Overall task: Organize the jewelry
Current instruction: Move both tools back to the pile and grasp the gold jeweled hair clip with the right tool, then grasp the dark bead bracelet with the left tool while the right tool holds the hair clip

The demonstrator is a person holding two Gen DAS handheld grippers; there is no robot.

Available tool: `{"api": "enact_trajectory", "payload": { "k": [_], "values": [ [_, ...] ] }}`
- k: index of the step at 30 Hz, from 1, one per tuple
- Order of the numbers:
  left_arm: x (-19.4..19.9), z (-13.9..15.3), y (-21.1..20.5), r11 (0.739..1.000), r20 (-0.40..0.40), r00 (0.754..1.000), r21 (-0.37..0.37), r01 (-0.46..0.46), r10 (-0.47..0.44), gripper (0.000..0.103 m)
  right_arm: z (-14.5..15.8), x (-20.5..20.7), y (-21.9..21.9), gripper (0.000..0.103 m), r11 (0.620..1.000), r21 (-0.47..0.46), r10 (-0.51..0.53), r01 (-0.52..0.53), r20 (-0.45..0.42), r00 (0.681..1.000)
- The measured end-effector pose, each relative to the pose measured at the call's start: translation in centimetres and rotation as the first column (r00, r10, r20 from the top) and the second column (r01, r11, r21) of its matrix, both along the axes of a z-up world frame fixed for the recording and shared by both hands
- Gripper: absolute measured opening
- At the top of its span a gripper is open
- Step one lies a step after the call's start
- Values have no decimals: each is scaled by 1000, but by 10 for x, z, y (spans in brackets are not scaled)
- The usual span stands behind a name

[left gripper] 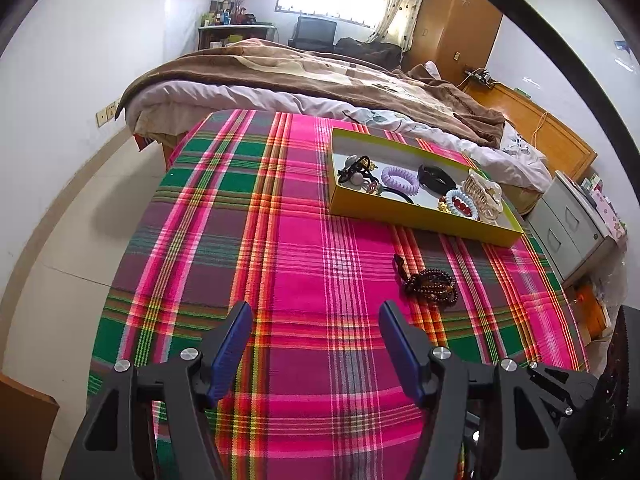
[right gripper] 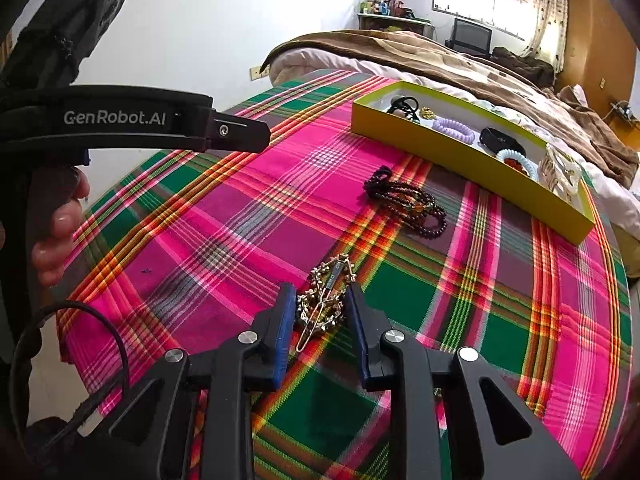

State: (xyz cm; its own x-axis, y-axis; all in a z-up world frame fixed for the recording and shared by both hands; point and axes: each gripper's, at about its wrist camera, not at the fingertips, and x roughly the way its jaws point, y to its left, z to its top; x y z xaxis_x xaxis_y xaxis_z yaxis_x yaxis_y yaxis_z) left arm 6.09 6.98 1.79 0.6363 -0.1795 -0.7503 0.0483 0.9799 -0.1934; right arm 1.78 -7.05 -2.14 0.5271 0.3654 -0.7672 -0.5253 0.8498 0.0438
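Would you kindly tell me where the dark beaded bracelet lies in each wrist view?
Left wrist: dark beaded bracelet right of centre, on the plaid cloth before the yellow tray.
Right wrist: bracelet above centre, left of the tray.
Shared landmark: the yellow tray.

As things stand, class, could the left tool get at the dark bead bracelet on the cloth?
Probably yes: the left tool is open and empty, and only bare plaid cloth lies between it and the bead bracelet.

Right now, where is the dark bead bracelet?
The bead bracelet lies on the plaid cloth, just in front of the yellow tray, beyond the gold hair clip. In the left wrist view it sits right of centre.
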Motion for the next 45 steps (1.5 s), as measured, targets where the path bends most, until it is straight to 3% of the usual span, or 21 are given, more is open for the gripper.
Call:
{"api": "enact_trajectory", "payload": {
  "k": [12,19,36,41,42,45],
  "values": [
    [13,-4,-18,999,-12,999,-8,45,-45,68,6,3,-36,24,994,80,-73,73,-2,997],
    [31,-11,-37,996,-39,995,-15,90,-90,68,14,6,-60,24,988,76,-135,132,31,990],
    [65,-34,-89,983,-106,979,35,179,-174,68,15,10,-105,24,965,119,-240,235,29,970],
    [64,-36,-102,979,-84,979,70,193,-187,68,15,11,-109,24,962,128,-248,242,29,968],
    [64,-36,-104,977,-79,979,81,196,-189,67,15,11,-110,24,961,130,-249,244,29,968],
    [62,-35,-111,970,-72,972,85,227,-221,51,14,12,-112,24,960,130,-254,249,27,967]
  ]
}}
